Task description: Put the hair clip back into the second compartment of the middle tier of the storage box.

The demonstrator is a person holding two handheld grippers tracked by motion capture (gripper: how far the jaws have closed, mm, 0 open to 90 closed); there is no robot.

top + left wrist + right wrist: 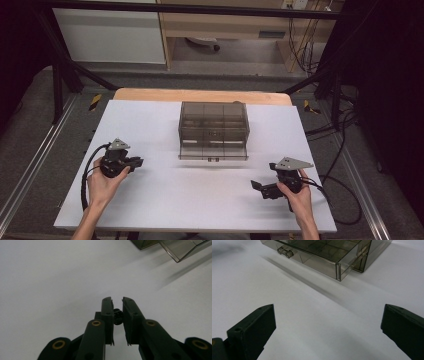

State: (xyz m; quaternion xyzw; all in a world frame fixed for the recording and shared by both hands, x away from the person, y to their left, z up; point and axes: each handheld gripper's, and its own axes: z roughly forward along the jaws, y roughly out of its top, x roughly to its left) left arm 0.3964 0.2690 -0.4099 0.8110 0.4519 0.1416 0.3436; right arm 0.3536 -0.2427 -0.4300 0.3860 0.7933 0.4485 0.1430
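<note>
The left gripper (134, 162) is hovering over the near left part of the white table (150, 200), its jaws drawn almost together with only a thin slit between them. In the left gripper view (117, 307) a small dark knob-like part is showing in that slit near the base of the jaws; I cannot tell whether it is a held thing or part of the tool. Nothing else is touching the jaws, and bare table is lying ahead of them.

The right gripper (260, 187) is sitting over the near right part of the table, jaws spread wide and holding nothing; in the right gripper view (328, 322) the two black fingers are standing far apart with plain table between them.

The smoky clear drawer box (214, 125) is standing at the middle of the table toward the far edge, well apart from both tools. Its lower drawer (317, 260) is pulled partly out toward the person, with a small two-lobed handle (285, 252) on its front. Nothing is lying between either tool and the box. Cables are trailing on the floor to the right.
</note>
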